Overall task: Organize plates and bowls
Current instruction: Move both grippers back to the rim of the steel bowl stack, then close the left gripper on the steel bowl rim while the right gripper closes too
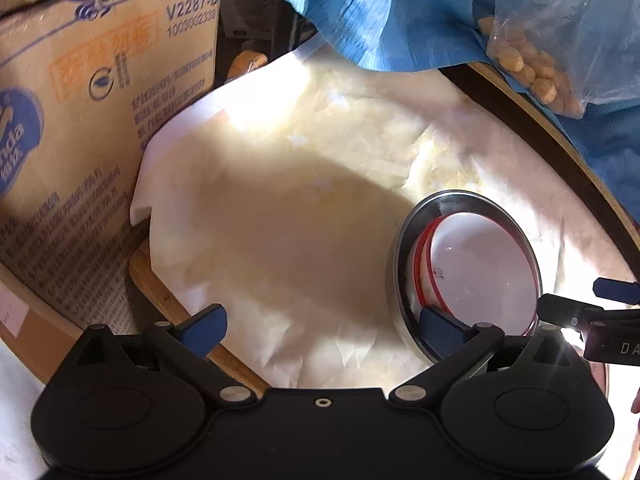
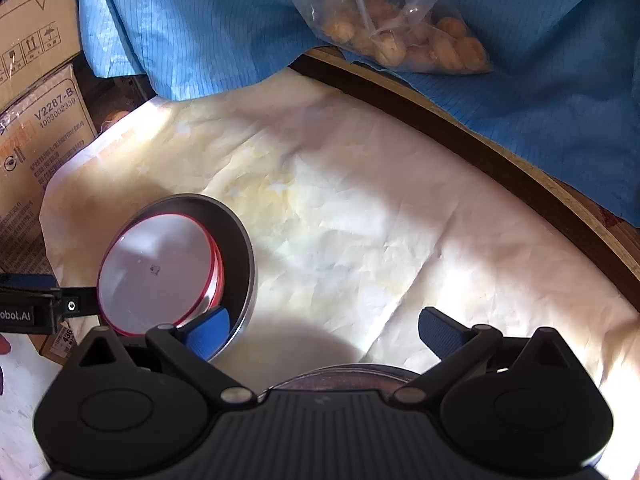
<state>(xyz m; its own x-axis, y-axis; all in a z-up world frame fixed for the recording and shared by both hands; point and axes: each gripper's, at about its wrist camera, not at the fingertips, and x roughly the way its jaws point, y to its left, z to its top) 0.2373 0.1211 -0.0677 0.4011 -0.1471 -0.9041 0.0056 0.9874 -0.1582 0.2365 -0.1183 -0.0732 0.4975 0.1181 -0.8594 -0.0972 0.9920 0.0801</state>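
A steel bowl [image 1: 404,264] sits on the white cloth with a white, red-rimmed plate [image 1: 484,264] nested in it. In the left wrist view my left gripper [image 1: 322,330] is open, its right finger over the bowl's near rim. The right gripper's tip [image 1: 600,304] enters from the right edge beside the bowl. In the right wrist view the same bowl [image 2: 240,248] and plate [image 2: 156,272] lie at lower left. My right gripper [image 2: 324,332] is open, its left finger over the bowl's rim. A second metal dish [image 2: 344,376] shows just below it.
A round wooden table rim [image 2: 480,152] edges the white cloth [image 2: 360,220]. Cardboard boxes [image 1: 80,120] stand on the left. Blue fabric [image 2: 200,20] and a clear bag of nuts [image 2: 404,36] lie at the back.
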